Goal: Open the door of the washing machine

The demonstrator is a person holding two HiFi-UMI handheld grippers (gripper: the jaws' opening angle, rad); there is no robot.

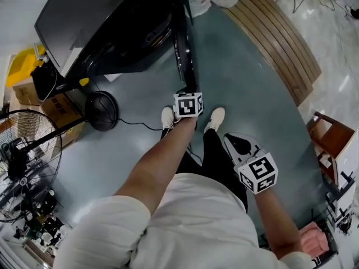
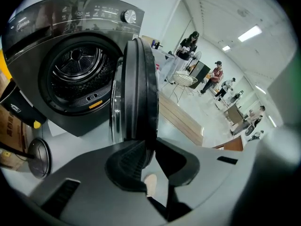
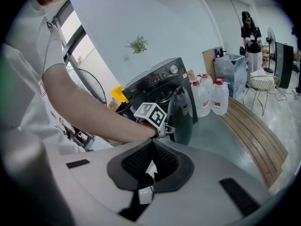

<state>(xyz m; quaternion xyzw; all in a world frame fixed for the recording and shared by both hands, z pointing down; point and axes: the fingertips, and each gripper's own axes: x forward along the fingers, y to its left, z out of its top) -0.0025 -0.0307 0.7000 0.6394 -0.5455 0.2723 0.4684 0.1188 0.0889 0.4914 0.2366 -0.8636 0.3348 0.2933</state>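
Dark door (image 2: 136, 93) stood swung clear of the washing machine (image 2: 51, 46), left gripper (image 2: 149, 147) pinched on its rim, right gripper (image 3: 151, 147) closed on nothing; rim might slip free if pulled off-arc.

Your head camera looks steeply down, past your left arm (image 1: 162, 161) to your shoes (image 1: 167, 116) and the floor (image 1: 247, 66). The washer (image 1: 101, 27) is far, at the top left. The camera on your left gripper (image 2: 149, 145) is very near the door (image 2: 138, 88) and looks along its edge. The camera on your right gripper (image 3: 151, 142) is back from the washer and faces its front, over your left arm. All three views share the washer and door.
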